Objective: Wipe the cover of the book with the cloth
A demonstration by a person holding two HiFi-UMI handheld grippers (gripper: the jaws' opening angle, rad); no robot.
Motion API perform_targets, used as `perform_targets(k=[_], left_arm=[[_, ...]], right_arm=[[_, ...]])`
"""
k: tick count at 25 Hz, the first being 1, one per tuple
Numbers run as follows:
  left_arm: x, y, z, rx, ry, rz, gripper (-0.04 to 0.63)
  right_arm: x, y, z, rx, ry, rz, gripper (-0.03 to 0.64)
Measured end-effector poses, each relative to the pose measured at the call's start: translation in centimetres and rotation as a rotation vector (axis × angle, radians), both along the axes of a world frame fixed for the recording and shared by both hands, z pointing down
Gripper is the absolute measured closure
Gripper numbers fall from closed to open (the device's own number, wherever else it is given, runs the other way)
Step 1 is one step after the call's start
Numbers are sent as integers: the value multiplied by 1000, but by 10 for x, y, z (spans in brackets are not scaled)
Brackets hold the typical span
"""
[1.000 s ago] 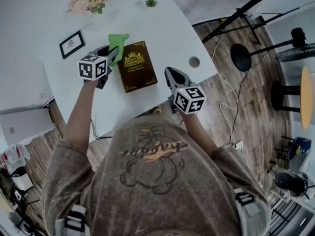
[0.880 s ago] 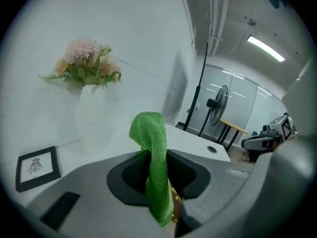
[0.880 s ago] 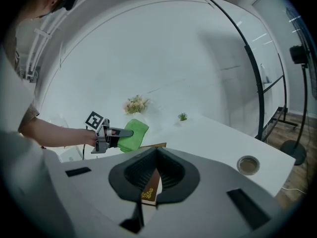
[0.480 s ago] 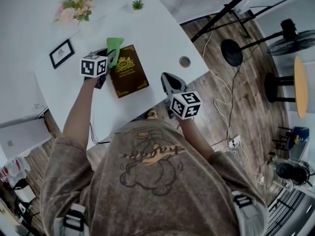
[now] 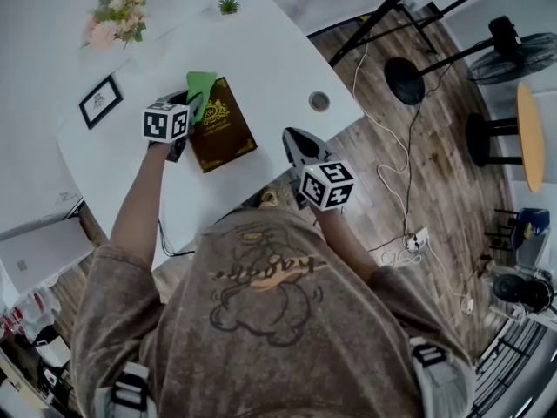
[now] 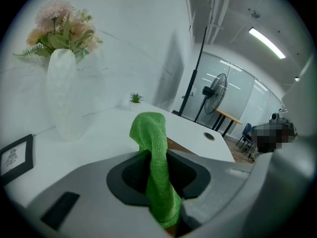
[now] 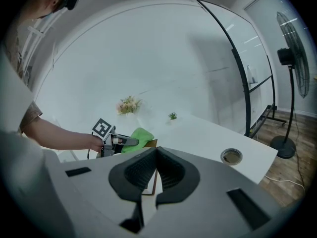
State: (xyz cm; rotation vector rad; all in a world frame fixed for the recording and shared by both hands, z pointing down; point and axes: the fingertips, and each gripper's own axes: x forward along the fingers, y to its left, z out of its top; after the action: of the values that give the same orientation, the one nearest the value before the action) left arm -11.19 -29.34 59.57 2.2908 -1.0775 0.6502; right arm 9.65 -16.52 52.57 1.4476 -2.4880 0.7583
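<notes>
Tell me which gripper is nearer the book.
Left. The left gripper, shut on the green cloth, is at the book's far left corner; the right gripper, shut and empty, hangs apart off the book's right side.

I see green cloth (image 5: 201, 85), dark brown book (image 5: 223, 132) with gold crest and border, white table (image 5: 270, 55), pink flowers (image 5: 111, 17) upper left, black-and-white square markers on left gripper (image 5: 194, 104), right gripper (image 5: 294, 139).

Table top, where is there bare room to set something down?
Widest bare patch: between the book, the cable hole and the small plant. Another runs from the picture frame to the near edge. Crowded at the book's left, where the left tool holds the cloth.
</notes>
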Motion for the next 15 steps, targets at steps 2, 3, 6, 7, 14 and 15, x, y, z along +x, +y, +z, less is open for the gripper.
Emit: perform_targets(k=[2,3,6,7,14,15], left_arm=[[10,8,0,2,-7,34,517],[14,13,0,4,-10,51,517],[26,27,2,0,-16,93,517],[30,31,2,-4,-16,105,517],[47,62,2,-23,-6,166,517],[49,66,2,-24,-7,172,517]], right_arm=[[0,0,-1,2,-3,-1,614],[0,0,-1,3,-4,-1,614],[-1,1,-1,7,-9,-2,614],[-1,1,-1,8,-10,-2,614],[-2,3,-3,16,-21,-4,614],[-2,4,-4,17,-23,-5,614]])
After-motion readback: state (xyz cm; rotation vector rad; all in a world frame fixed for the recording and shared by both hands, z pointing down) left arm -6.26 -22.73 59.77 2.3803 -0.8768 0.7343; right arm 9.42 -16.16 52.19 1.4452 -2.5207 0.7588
